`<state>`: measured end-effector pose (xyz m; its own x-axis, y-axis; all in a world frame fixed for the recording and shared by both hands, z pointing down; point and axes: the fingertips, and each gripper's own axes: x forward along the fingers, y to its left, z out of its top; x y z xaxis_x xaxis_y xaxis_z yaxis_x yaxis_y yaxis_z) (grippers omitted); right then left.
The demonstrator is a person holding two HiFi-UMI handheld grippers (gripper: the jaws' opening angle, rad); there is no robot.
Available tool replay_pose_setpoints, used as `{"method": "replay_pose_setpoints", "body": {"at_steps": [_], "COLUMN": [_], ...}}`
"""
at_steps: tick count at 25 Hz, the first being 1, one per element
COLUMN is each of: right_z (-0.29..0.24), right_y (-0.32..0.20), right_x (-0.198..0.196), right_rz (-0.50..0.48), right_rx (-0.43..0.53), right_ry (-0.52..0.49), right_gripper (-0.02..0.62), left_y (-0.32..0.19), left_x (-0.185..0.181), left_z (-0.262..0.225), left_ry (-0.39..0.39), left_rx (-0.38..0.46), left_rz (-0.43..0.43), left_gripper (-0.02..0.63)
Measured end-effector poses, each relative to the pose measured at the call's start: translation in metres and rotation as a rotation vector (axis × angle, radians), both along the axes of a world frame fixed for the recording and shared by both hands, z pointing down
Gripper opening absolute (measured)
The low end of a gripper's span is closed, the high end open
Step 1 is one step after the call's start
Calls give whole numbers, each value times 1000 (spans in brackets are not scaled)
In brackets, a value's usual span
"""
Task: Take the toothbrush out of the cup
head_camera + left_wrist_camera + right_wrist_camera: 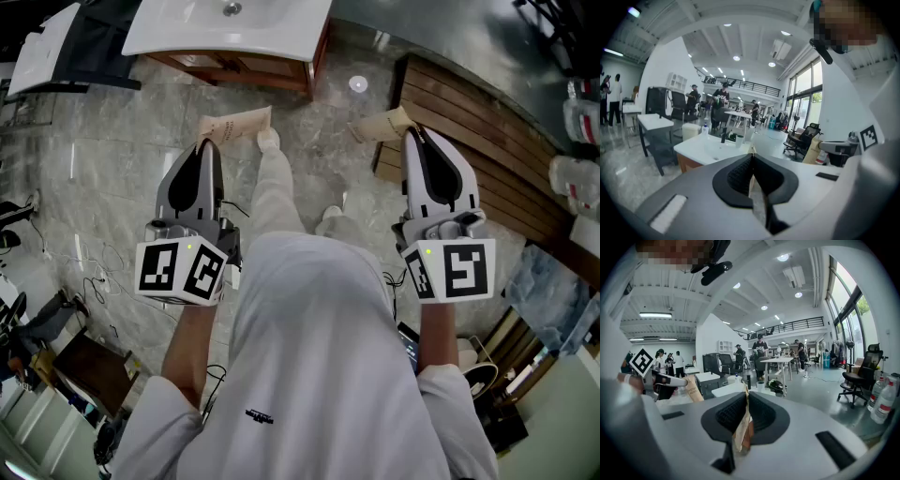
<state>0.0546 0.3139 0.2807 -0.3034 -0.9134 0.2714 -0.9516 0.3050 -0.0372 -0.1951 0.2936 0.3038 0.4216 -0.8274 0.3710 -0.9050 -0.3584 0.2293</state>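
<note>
A white cup [739,139] stands on a white sink counter [701,147] far ahead, next to a dark faucet [723,136]. The right gripper view shows the same cup [761,386]. No toothbrush can be made out at this distance. In the head view my left gripper [208,142] is shut on a tan paper sheet [234,125]. My right gripper [415,131] is shut on another tan paper sheet [380,125]. Each sheet shows as a thin tan edge between the jaws, the left one [752,151] and the right one [740,423]. Both grippers are held in the air, well short of the counter.
The sink counter [225,23] lies at the top of the head view, past a grey tiled floor [112,169]. A wooden slatted bench [487,159] stands at the right. Cables [94,281] lie on the floor at the left. People, tables and an office chair [858,376] are far behind.
</note>
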Motion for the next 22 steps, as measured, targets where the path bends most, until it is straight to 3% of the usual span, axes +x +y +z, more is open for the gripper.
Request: {"method": "replay_pose_setpoints", "body": {"at_steps": [4,9,22], "right_z": [5,9,-15], "right_y": [62,116,166], "right_x": [10,6,-17], "right_rz": [4,41,-51], "right_rx": [-35,-67,-14], "right_ry": [-6,-39,-68], "right_gripper": [17,17,15], "left_y": [72,124,185], "left_x": [15,17,30], "left_z": [1,-5,-29], "left_ry": [9,0,12], "left_rx": [-35,-31,44], "left_rz": [6,39,49], "left_gripper": [5,5,5]}}
